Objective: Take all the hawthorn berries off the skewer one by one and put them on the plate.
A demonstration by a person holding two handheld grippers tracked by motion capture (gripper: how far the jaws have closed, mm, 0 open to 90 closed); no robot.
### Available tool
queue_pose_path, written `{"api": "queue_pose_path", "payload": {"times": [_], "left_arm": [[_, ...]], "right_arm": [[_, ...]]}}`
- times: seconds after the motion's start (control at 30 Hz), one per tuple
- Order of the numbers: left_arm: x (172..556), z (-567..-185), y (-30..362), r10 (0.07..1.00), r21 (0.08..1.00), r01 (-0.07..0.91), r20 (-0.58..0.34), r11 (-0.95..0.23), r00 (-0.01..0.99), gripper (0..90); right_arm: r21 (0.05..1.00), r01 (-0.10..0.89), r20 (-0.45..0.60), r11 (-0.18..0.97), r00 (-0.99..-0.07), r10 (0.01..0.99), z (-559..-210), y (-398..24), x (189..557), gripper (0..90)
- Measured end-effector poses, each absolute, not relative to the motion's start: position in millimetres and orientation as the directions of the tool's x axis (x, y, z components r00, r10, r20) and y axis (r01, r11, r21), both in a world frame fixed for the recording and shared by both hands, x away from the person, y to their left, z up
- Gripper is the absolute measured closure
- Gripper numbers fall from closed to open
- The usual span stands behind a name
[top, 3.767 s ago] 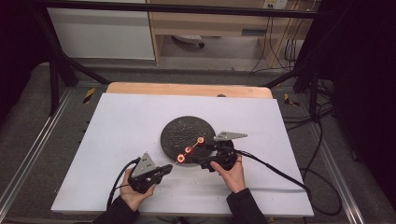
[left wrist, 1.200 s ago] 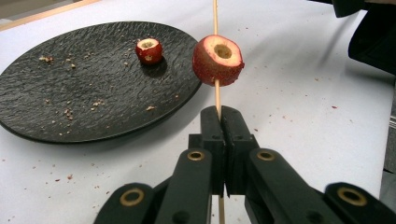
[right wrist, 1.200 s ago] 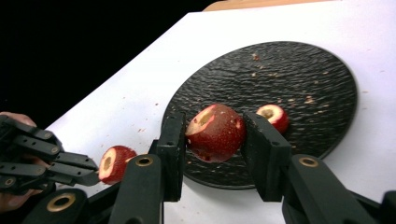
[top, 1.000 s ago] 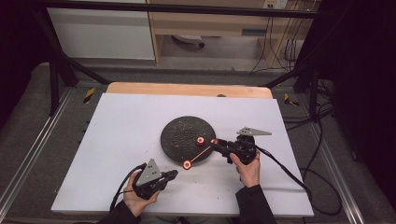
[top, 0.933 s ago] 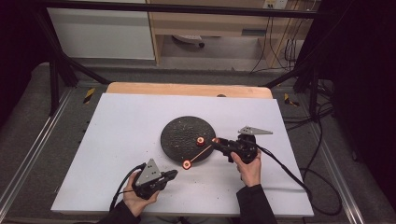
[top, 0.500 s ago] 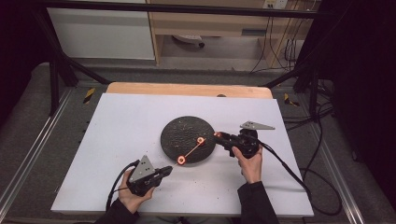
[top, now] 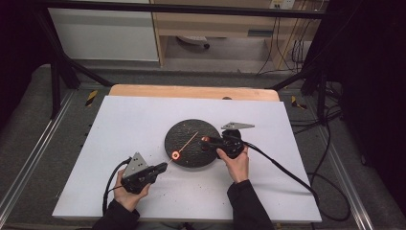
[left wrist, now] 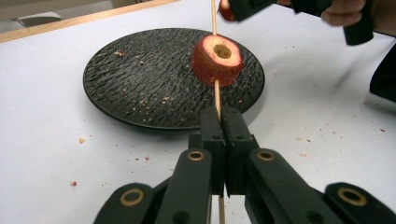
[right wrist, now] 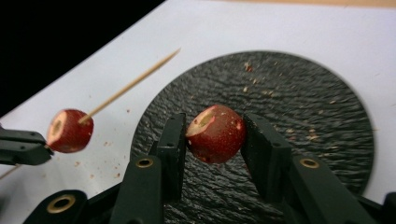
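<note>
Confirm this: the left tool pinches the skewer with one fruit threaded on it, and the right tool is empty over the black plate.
Not quite: the right tool is not empty. The right gripper view shows its jaws shut on a second red fruit over the black plate. The left tool does pinch the skewer carrying one fruit.

Skewer [left wrist: 215,95] end hidden between left gripper [left wrist: 223,122] jaws; far tip cut off.
</note>
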State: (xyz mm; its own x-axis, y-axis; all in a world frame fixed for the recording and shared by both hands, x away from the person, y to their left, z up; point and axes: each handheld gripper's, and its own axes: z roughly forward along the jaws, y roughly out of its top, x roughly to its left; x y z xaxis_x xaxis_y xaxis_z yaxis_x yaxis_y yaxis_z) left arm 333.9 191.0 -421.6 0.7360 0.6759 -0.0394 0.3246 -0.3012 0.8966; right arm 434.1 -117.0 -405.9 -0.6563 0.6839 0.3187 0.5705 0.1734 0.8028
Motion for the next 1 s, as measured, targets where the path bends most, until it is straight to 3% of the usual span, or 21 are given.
{"api": "queue_pose_path", "payload": {"times": [0.4,0.6,1.0], "left_arm": [[335,-423,190,0.680,0.891,0.337,-0.045,-0.303,0.732,88.4],[335,-424,189,0.678,0.890,0.337,-0.045,-0.306,0.734,88.4],[334,-423,188,0.674,0.890,0.335,-0.044,-0.309,0.738,88.4]], "right_arm": [[0.746,0.603,0.280,0.282,-0.668,0.689,-441,-93,437,61.5],[0.728,0.616,0.280,0.300,-0.667,0.690,-444,-92,436,60.9],[0.746,0.589,0.255,0.312,-0.684,0.684,-432,-97,430,50.4]]}}
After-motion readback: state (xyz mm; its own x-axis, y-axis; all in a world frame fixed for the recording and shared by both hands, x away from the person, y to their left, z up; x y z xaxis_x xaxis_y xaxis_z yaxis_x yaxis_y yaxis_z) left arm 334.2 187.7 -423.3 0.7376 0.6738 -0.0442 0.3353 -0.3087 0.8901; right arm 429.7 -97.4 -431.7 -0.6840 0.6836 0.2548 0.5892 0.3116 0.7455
